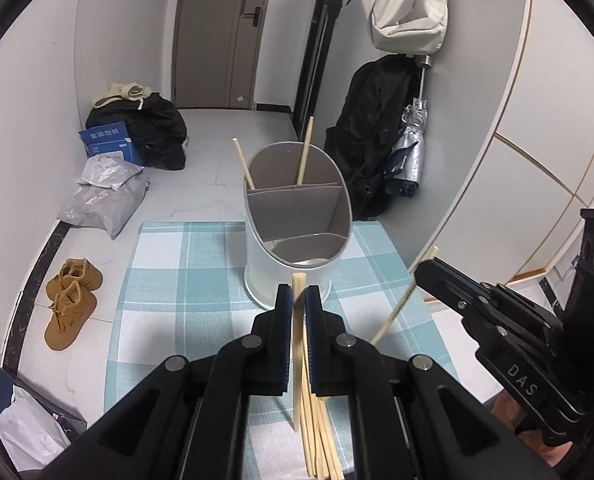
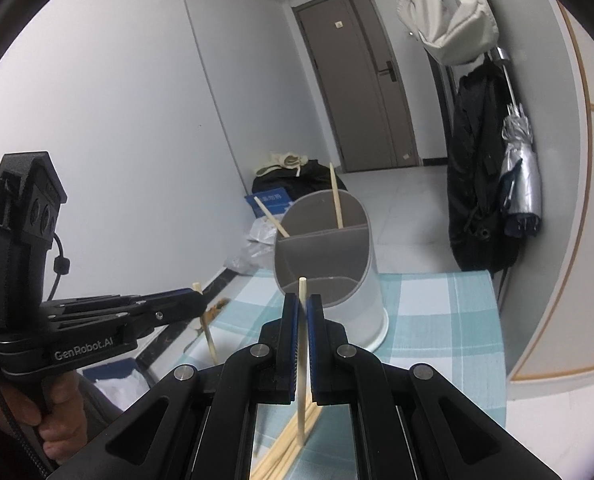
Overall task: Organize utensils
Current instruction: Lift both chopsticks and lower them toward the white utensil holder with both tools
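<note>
A white oval utensil holder (image 1: 297, 240) with grey dividers stands on the checked tablecloth (image 1: 185, 280); two chopsticks (image 1: 305, 152) lean in its far compartment. It also shows in the right wrist view (image 2: 329, 264). My left gripper (image 1: 298, 300) is shut on a wooden chopstick (image 1: 297, 360), held just before the holder. My right gripper (image 2: 303, 308) is shut on another chopstick (image 2: 301, 360); it shows at the right of the left wrist view (image 1: 429, 268). A bundle of several chopsticks (image 1: 319, 440) lies on the cloth beneath both grippers, also in the right wrist view (image 2: 285, 448).
The table's left edge drops to the floor, where brown shoes (image 1: 71, 300), bags (image 1: 105, 196) and a blue box (image 1: 109, 144) lie. A black coat (image 1: 373, 136) and folded umbrella (image 1: 409, 156) hang beyond the table at right. A curved wall (image 1: 517, 180) stands to the right.
</note>
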`<action>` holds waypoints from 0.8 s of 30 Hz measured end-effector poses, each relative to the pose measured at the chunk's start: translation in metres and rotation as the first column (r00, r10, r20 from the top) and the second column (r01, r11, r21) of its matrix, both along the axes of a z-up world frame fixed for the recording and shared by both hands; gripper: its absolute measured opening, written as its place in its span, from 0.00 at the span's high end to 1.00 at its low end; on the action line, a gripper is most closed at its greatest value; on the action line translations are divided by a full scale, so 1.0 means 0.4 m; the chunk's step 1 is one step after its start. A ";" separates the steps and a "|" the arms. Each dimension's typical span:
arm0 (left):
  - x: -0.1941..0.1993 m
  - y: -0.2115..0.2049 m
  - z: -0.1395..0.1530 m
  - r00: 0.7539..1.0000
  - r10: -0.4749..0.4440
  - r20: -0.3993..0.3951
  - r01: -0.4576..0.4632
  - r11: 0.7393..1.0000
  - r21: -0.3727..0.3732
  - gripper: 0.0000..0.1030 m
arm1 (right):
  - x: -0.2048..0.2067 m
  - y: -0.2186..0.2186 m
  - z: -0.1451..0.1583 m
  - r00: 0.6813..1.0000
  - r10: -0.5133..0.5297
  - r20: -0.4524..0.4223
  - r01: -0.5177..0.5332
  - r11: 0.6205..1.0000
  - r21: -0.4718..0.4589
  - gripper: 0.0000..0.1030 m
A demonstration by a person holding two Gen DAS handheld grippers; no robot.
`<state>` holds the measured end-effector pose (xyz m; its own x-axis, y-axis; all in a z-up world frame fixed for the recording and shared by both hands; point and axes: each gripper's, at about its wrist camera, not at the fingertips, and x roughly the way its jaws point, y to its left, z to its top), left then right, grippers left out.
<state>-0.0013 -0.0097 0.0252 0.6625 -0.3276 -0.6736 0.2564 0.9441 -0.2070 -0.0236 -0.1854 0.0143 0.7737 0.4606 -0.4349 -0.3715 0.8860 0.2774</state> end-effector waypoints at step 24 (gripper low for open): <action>0.120 -0.004 0.226 0.998 -0.051 0.032 0.053 0.996 -0.073 0.98 | 0.088 -0.014 0.223 0.997 0.000 0.082 0.000 1.000 -0.002 0.96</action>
